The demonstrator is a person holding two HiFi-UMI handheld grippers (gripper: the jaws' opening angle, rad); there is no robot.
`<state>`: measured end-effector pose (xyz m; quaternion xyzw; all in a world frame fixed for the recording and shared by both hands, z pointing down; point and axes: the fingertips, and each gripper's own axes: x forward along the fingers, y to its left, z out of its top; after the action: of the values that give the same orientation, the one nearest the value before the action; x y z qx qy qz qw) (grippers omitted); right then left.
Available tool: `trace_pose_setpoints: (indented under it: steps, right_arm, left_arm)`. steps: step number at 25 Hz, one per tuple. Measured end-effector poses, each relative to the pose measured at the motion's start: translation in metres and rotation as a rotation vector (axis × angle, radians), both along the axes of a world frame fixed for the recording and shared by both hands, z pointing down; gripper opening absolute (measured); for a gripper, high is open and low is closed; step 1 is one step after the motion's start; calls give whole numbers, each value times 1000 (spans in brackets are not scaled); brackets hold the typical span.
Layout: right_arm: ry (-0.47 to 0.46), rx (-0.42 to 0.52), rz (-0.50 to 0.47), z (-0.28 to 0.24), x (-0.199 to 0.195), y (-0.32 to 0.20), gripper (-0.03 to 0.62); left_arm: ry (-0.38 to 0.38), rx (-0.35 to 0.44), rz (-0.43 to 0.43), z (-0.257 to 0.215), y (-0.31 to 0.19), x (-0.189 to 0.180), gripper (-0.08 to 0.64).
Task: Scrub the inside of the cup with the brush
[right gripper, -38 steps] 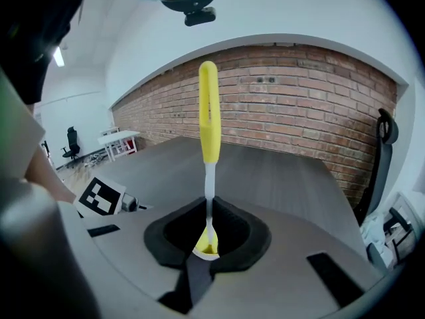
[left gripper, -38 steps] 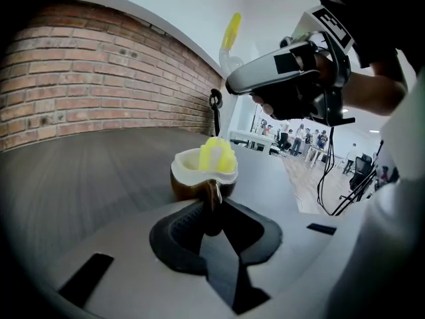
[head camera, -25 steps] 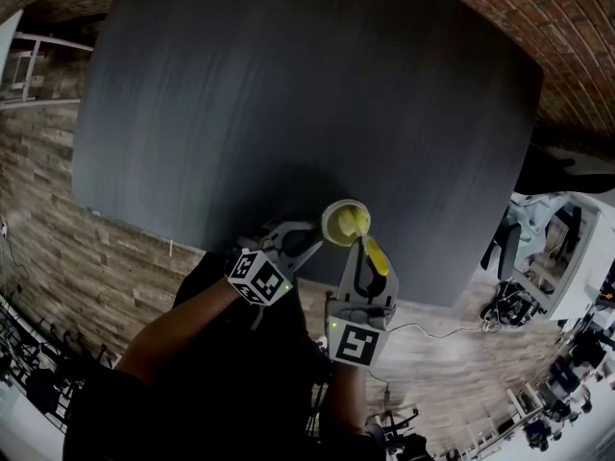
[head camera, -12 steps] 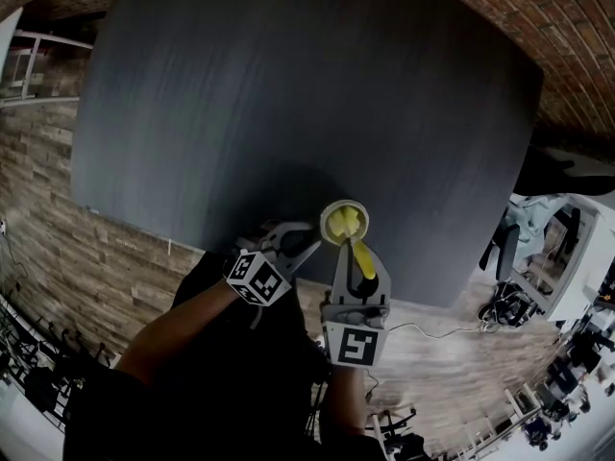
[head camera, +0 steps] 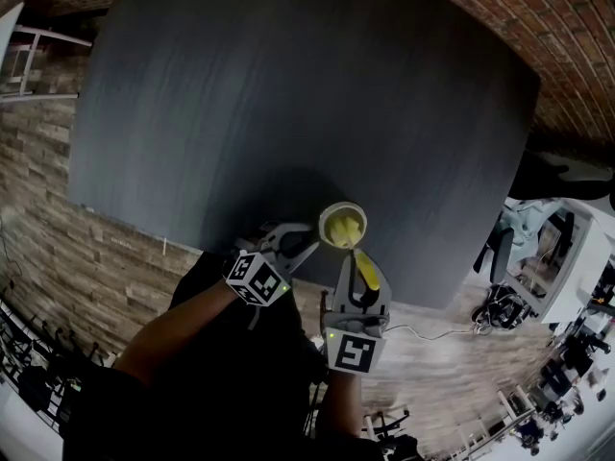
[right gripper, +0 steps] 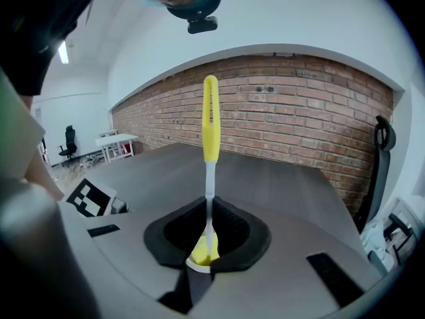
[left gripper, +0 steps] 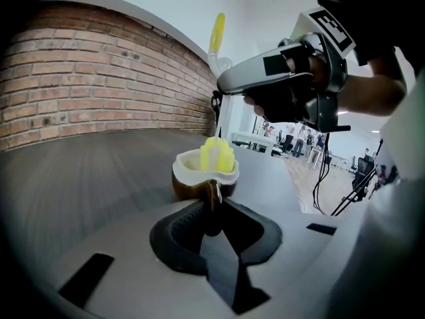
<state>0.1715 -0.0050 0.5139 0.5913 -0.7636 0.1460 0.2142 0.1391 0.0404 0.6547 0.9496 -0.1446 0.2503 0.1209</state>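
Left jaws: closed on the cup's thin handle. I had the left gripper (left gripper: 212, 208) pinching it so the cup (left gripper: 202, 177) sat just ahead of the jaw tips, mouth up.
Right jaws: the right gripper (right gripper: 210, 239) was clamped on the brush (right gripper: 210, 121) at its slim clear shaft. The yellow grip stood out beyond the jaws and the head hung on their near side.
Brush head: the yellow bristles (left gripper: 218, 154) were down in the cup, their tops showing above the pale rim.
Why held so: as I judged it, gripping by the handle left the mouth free, and the mid-shaft hold let the head reach inside.
Under the jaws: the dark table (head camera: 288, 84) — bare around the cup.
Beyond the jaws: a brick wall (right gripper: 299, 105), with desks and chairs (head camera: 538, 248) off to the right.
In the way: nothing lay between the grippers, but they worked close together — a wide stroke risked the right one knocking the left.
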Motion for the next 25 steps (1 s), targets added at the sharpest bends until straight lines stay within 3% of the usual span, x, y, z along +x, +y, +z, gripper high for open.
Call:
trace_pose_setpoints:
  steps: [2,13,20,25]
  right_arm:
    - [29,5,6,2,4,0,48]
    - [-16,61,-11,2,-16,-30,46]
    - [-17,96,-107,4,-49,-59,47]
    - [-70,139,-124,-2,-81,-85,47]
  left_arm:
    - [0,4,1,1,0,0,80]
    - [-4,12,-87,3,-22,-19,78]
    - [-13,24,-194,4,-52,-55,78]
    - [-14,15,-266,4,-70,-82,78]
